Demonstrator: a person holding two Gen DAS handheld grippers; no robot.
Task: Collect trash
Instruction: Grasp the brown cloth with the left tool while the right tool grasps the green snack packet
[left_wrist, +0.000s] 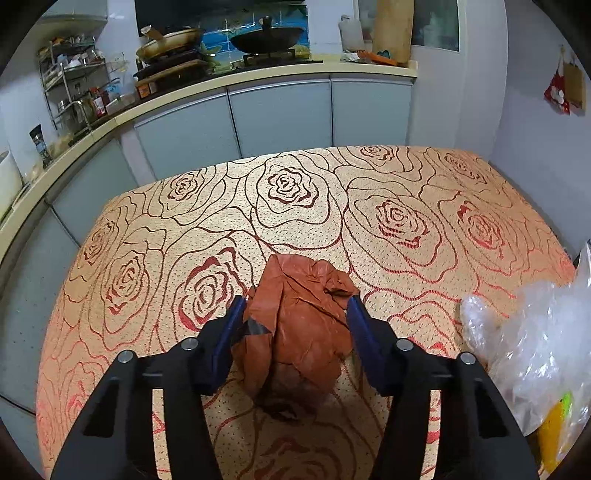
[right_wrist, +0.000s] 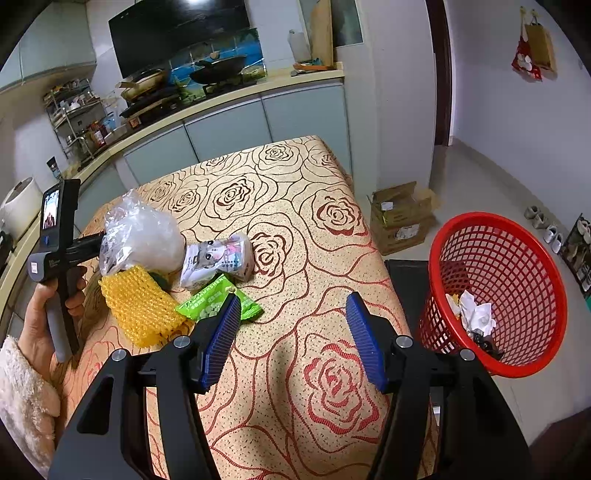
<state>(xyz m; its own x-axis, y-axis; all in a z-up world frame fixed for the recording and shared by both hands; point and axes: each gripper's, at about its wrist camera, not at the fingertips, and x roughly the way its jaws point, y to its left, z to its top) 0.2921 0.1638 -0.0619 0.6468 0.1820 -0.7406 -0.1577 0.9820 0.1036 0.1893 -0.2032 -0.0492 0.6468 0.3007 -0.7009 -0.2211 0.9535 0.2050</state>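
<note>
Gripping a crumpled reddish-brown paper wad (left_wrist: 299, 325), the left gripper (left_wrist: 297, 314) has both blue pads (left_wrist: 236, 325) pressed to its sides, the wad resting on the rose-patterned tablecloth (left_wrist: 295, 199); beyond it the cloth lies bare to the far edge, with grey cabinet doors (left_wrist: 277, 114) behind and a clear plastic bag (left_wrist: 532, 332) close on the right. The right gripper (right_wrist: 293, 332) hangs with its jaws parted on nothing, bare cloth beneath them; to its left, apart from the tips, lie a green snack packet (right_wrist: 210, 302), a yellow foam net (right_wrist: 140, 306), a white printed packet (right_wrist: 218, 258) and the clear bag (right_wrist: 140, 236). The table's right edge (right_wrist: 384, 273) drops away just beside the right finger; past it a red mesh basket (right_wrist: 517, 258) stands on the floor holding white crumpled paper (right_wrist: 476, 314); a cardboard box (right_wrist: 402, 218) sits farther back.
</note>
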